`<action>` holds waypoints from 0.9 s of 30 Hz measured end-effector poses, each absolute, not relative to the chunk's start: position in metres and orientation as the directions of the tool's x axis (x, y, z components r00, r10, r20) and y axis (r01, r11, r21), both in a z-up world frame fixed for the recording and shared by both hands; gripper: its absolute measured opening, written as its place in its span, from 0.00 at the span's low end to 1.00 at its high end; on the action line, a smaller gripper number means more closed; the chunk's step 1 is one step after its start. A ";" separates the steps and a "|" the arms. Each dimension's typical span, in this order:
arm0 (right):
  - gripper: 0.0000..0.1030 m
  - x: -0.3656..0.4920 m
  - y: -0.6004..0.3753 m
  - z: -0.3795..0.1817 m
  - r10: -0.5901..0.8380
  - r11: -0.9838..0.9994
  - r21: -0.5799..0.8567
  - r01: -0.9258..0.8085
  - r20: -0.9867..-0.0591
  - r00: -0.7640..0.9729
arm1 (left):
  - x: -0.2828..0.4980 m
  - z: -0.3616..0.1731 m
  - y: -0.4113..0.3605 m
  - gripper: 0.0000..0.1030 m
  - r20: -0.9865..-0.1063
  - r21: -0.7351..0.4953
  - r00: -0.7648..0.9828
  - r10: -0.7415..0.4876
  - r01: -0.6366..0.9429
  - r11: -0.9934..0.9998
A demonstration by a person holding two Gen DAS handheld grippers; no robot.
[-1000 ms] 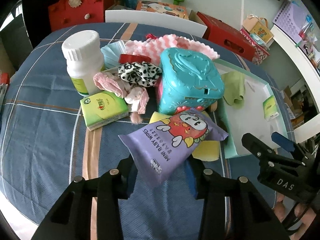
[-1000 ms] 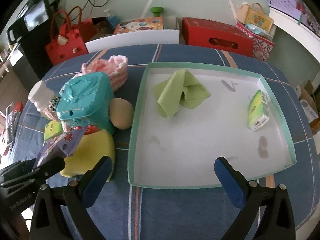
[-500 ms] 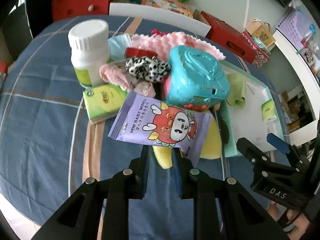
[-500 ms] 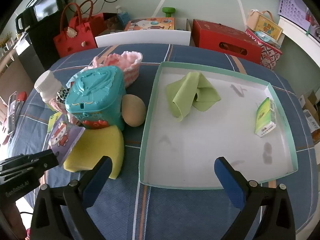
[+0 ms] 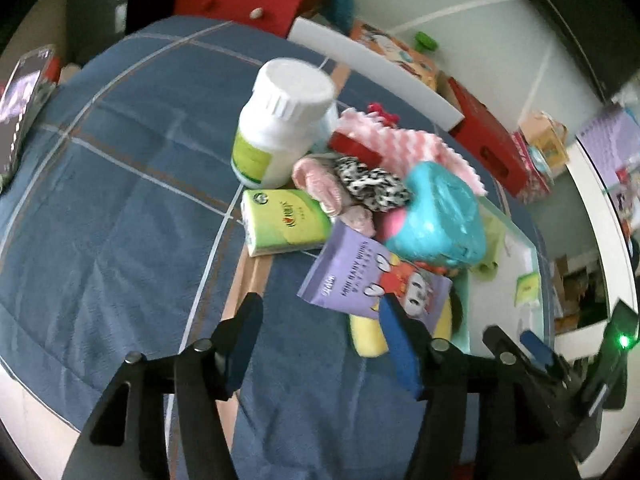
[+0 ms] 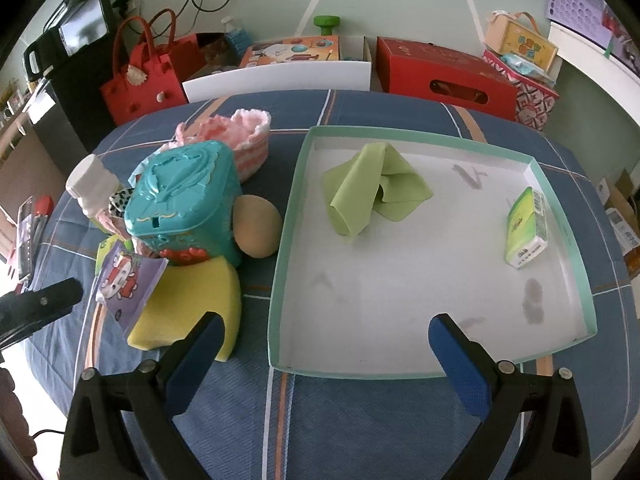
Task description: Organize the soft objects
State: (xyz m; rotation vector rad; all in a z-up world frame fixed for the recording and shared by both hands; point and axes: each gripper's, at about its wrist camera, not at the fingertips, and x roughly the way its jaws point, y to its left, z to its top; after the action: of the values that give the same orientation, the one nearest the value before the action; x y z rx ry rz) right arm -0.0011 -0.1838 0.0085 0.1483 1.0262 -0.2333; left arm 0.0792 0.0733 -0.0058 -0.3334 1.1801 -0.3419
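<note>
The left gripper [image 5: 320, 320] is seen with its jaws opening; nothing is pressed between the pads. The baby wipes pack [image 5: 374, 280] lies just ahead of the right-hand finger, resting partly on the yellow sponge [image 5: 366, 338] and against the teal toy box [image 5: 438, 220]. Whether the finger touches the pack cannot be told.

The right gripper [image 6: 324, 350] is held with its jaws spread wide over the near edge of the tray [image 6: 294, 216]; nothing is held between them.

Inside the tray, a green cloth [image 6: 372, 186] is crumpled near the far side, and a green tissue pack [image 6: 526, 228] lies near the right wall.

Beside the tray's left wall, on the blue plaid cloth of the bench [image 6: 280, 420], the remaining items are clustered:
- a tan rounded object [image 6: 258, 226], just beside the tray and touching the teal toy box;
- a pink knitted item [image 6: 240, 136] behind the toy box;
- a white bottle [image 5: 280, 124], standing upright;
- a second green tissue pack [image 5: 286, 222] in front of the bottle;
- a leopard-print scrunchie [image 5: 370, 184] and a pink fabric item [image 5: 320, 184], between the bottle and the toy box.
</note>
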 end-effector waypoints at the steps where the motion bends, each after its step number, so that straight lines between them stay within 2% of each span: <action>1: 1.00 -0.001 -0.183 0.009 -0.124 0.966 0.010 0.259 -0.859 0.497 | 0.082 -0.011 0.073 0.60 -0.835 -0.443 0.330 -0.441 0.075 0.894; 8: 1.00 -0.001 -0.181 0.009 -0.129 0.967 0.002 0.254 -0.858 0.497 | 0.093 -0.041 0.073 0.60 -0.774 -0.607 0.252 -0.580 -0.036 0.794; 16: 1.00 -0.001 -0.181 0.009 -0.129 0.967 0.001 0.253 -0.858 0.496 | 0.102 -0.045 0.063 0.60 -0.741 -0.649 0.264 -0.617 -0.049 0.759; 18: 1.00 -0.001 -0.181 0.009 -0.128 0.968 0.001 0.252 -0.859 0.495 | 0.103 -0.045 0.063 0.46 -0.730 -0.663 0.263 -0.631 -0.048 0.747; 19: 1.00 -0.001 -0.181 0.009 -0.128 0.968 0.000 0.251 -0.859 0.495 | 0.103 -0.045 0.062 0.30 -0.720 -0.674 0.266 -0.641 -0.047 0.737; 20: 1.00 -0.001 -0.181 0.009 -0.129 0.968 -0.001 0.250 -0.859 0.495 | 0.101 -0.045 0.064 0.21 -0.715 -0.679 0.271 -0.645 -0.048 0.732; 23: 1.00 -0.001 -0.180 0.009 -0.127 0.969 -0.001 0.246 -0.859 0.496 | 0.099 -0.043 0.069 0.10 -0.709 -0.682 0.289 -0.643 -0.052 0.729; 27: 1.00 0.000 -0.176 0.008 -0.117 0.974 0.000 0.228 -0.860 0.497 | 0.095 -0.041 0.076 0.08 -0.694 -0.695 0.309 -0.650 -0.052 0.717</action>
State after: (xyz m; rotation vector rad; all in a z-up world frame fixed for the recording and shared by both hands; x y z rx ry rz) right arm -0.0002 -0.1757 0.0082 0.1188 1.0303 -0.2095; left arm 0.0947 0.0759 -0.0407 -0.6964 1.2104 -0.4401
